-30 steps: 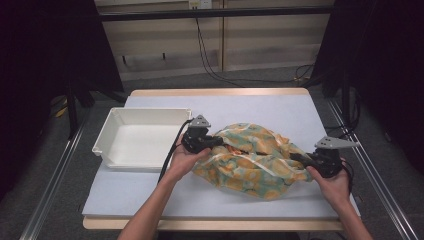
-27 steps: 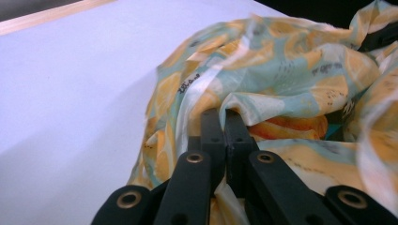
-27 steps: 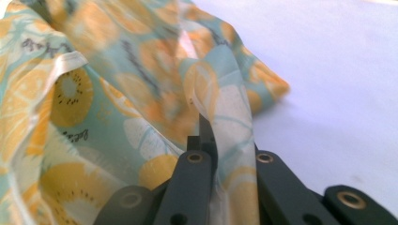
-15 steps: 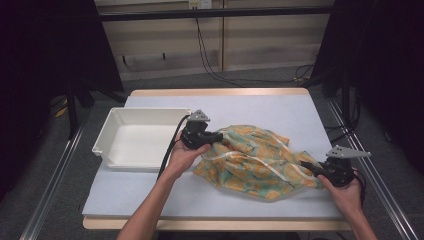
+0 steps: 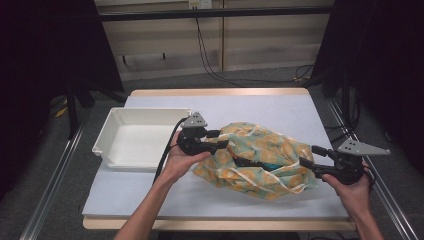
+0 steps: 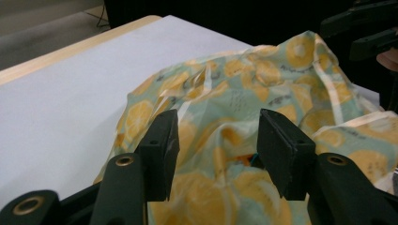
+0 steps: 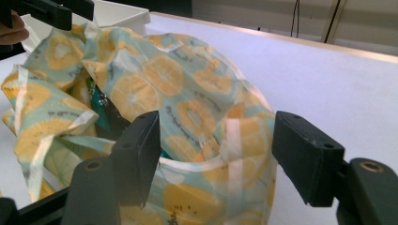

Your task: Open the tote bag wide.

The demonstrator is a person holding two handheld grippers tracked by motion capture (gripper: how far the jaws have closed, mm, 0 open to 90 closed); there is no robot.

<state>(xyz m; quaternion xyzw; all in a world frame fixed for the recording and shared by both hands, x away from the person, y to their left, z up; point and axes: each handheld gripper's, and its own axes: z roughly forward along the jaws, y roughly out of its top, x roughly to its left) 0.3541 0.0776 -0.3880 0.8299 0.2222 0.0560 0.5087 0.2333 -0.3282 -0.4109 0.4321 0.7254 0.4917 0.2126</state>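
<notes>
A soft cloth bag (image 5: 260,157) printed with orange slices on pale green lies slumped on the white table (image 5: 280,107). Something teal and dark shows through its gaping mouth (image 5: 257,164). My left gripper (image 5: 223,140) is at the bag's left end; its jaws have just been opening and stand apart, with the fabric (image 6: 220,108) beyond and below them, not pinched. My right gripper (image 5: 311,155) is at the bag's right end. Its jaws have also just been opening and now straddle a fold of the bag (image 7: 206,117) without pressing on it.
A white rectangular tray (image 5: 107,135) stands to the left of the bag, close to my left hand. The table's right edge runs just past my right hand. Cables lie on the floor behind the table, and metal rails flank both sides.
Both grippers have opened and let go of the bag. The right hand has drawn away to the right, the left has lifted a little, and the bag has settled longer and flatter.
</notes>
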